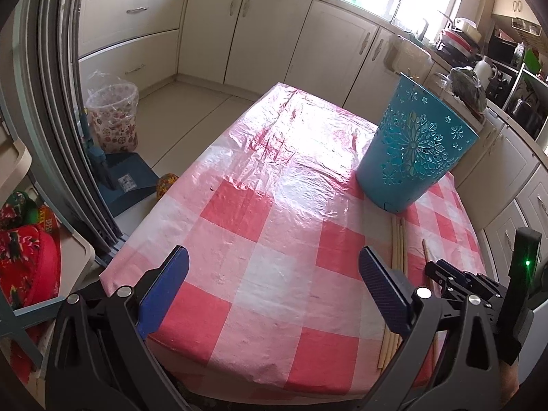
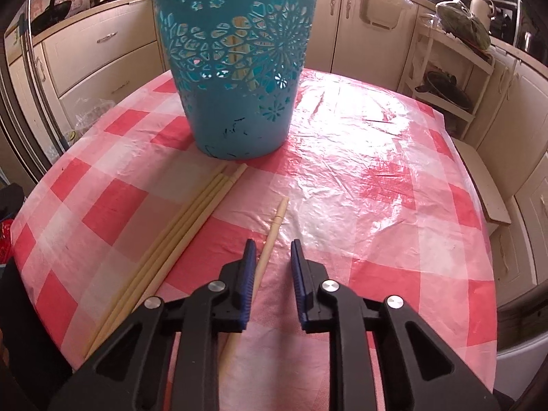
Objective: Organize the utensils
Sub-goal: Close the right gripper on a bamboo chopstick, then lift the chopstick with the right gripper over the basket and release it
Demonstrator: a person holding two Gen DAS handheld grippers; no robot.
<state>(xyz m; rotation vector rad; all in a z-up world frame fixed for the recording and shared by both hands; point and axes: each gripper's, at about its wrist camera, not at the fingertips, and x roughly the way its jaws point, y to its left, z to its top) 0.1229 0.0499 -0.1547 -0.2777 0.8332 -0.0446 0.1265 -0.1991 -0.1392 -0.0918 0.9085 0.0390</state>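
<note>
A teal cut-out plastic holder [image 2: 236, 68] stands on the red-and-white checked table [image 2: 376, 178]; chopsticks show inside it through the holes. It also shows in the left wrist view [image 1: 414, 150]. A bundle of several pale chopsticks [image 2: 178, 236] lies in front of it, also in the left wrist view [image 1: 397, 239]. One single chopstick [image 2: 270, 236] lies apart, between the jaws of my right gripper [image 2: 272, 250], which is open and low over it, its left pad close beside the stick. My left gripper [image 1: 274, 267] is open wide and empty above the table's near edge. The right gripper's body [image 1: 462, 281] shows at the left view's right.
Cream kitchen cabinets [image 1: 267, 34] surround the table. A patterned bin with a plastic liner [image 1: 114, 116] and a blue dustpan [image 1: 126, 178] sit on the floor at left. A white rack with pans [image 2: 445, 78] stands at right.
</note>
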